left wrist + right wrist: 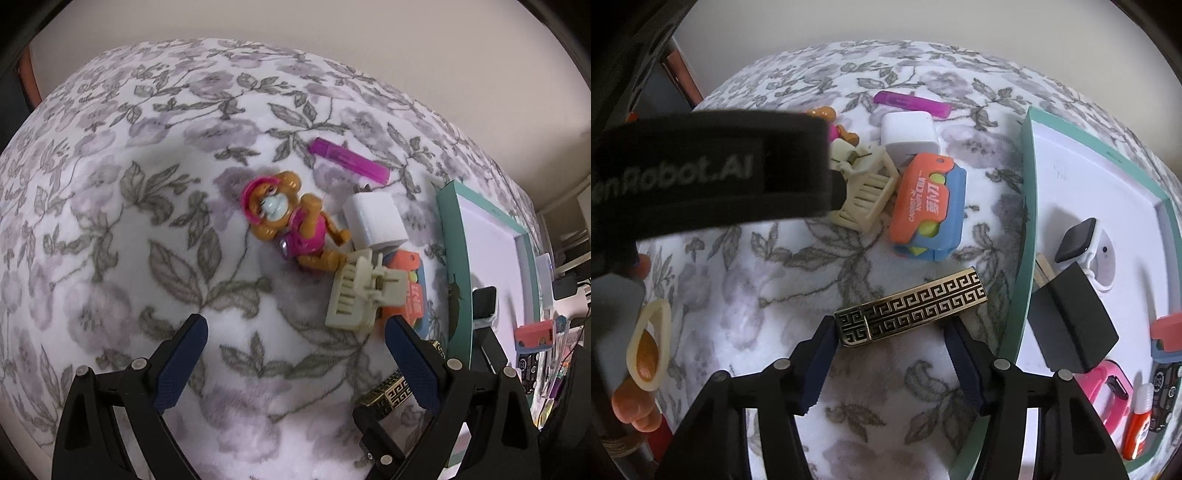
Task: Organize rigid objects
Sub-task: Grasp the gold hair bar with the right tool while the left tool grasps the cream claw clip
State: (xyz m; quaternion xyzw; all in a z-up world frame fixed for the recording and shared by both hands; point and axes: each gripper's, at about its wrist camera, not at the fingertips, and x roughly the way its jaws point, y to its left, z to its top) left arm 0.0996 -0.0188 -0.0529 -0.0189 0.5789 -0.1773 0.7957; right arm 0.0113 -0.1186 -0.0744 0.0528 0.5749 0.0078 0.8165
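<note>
In the right wrist view a black-and-gold patterned bar (912,306) lies tilted on the flowered blanket, just at my right gripper (890,326). The bar's left end sits against the left pad and the right fingertip meets its lower edge; I see no squeeze. My left gripper (295,325) hangs open over bare blanket with nothing between its fingers. Just beyond its right finger lies a cream hair clip (354,295). Past that are a brown-and-pink toy dog (284,221), a white charger block (375,218), an orange-and-blue toy (923,203) and a purple tube (349,160).
A teal-rimmed white box (1028,221) stands at the right. It holds a smartwatch (1078,240), a black block (1071,321), a pink band (1108,387) and an orange bottle (1141,424). The left gripper's strapped body (701,170) and a hand (631,402) fill the right wrist view's left side.
</note>
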